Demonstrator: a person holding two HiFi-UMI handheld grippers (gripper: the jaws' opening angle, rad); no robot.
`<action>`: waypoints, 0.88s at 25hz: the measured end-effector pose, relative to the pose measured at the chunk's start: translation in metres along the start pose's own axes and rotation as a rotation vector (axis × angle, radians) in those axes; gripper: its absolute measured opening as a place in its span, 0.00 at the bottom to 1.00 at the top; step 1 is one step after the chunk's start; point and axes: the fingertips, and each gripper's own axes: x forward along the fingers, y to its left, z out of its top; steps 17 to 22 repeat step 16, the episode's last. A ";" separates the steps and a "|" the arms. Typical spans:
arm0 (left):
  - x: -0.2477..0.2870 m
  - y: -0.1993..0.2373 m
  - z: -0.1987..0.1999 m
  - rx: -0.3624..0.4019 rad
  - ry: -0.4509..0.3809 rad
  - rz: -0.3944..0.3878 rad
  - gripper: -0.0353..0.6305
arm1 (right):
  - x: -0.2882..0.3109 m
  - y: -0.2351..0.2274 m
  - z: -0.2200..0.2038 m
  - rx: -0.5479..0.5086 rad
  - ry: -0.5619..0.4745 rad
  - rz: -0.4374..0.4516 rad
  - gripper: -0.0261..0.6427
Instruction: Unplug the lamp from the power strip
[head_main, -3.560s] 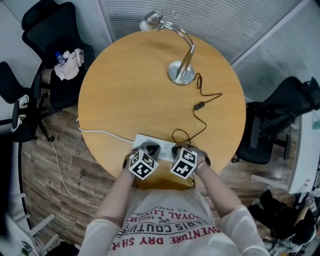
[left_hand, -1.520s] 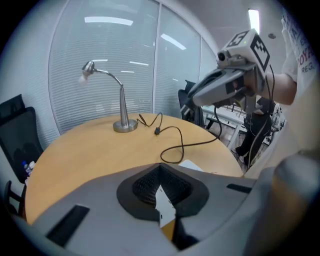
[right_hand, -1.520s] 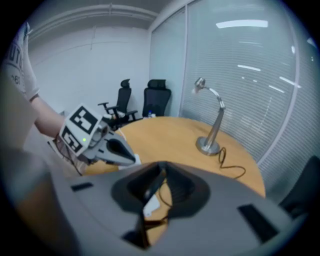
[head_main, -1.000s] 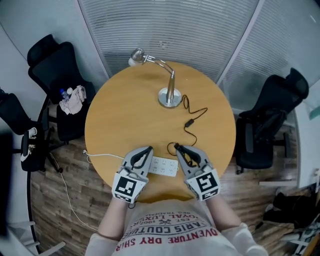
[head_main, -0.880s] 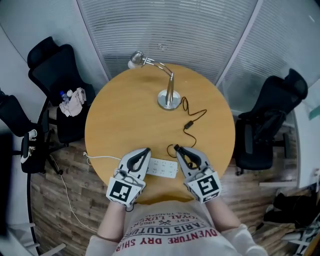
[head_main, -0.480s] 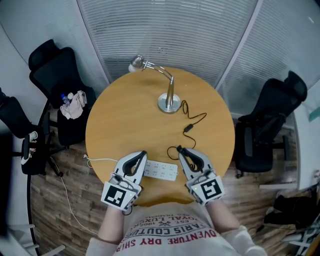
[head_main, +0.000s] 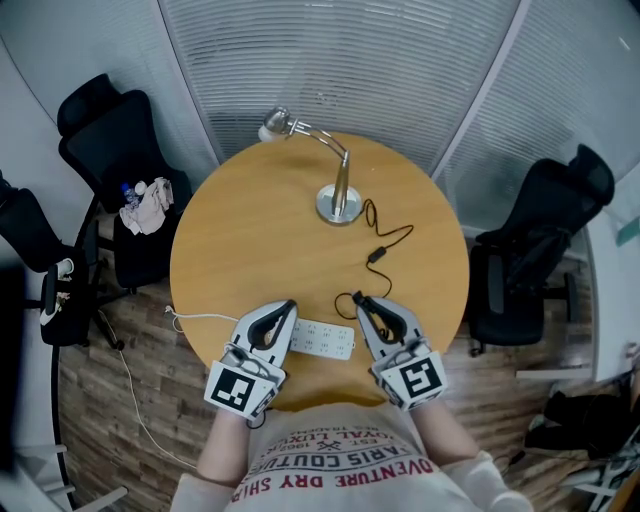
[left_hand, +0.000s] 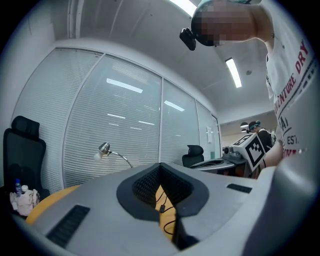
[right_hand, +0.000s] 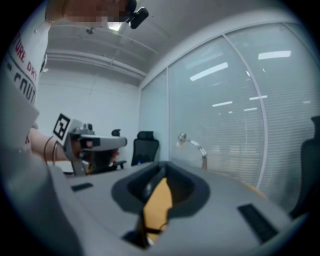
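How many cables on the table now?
2. The black lamp cord runs from the lamp to the plug in the right tool; the white strip cable drops off the table's left edge. None seems hidden.

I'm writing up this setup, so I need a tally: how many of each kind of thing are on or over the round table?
lamp: 1
power strip: 1
black cord: 1
white cable: 1
tools: 2 (left tool, right tool)
Total: 6
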 end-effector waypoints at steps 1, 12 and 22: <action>0.000 0.000 0.000 -0.005 0.005 0.002 0.09 | 0.000 0.001 0.000 -0.002 0.001 0.002 0.15; 0.002 -0.002 -0.004 -0.020 0.015 0.020 0.09 | 0.001 0.006 -0.002 -0.016 0.012 0.007 0.15; 0.002 -0.004 -0.006 -0.004 0.017 0.010 0.09 | 0.000 0.008 -0.004 -0.020 0.021 0.007 0.15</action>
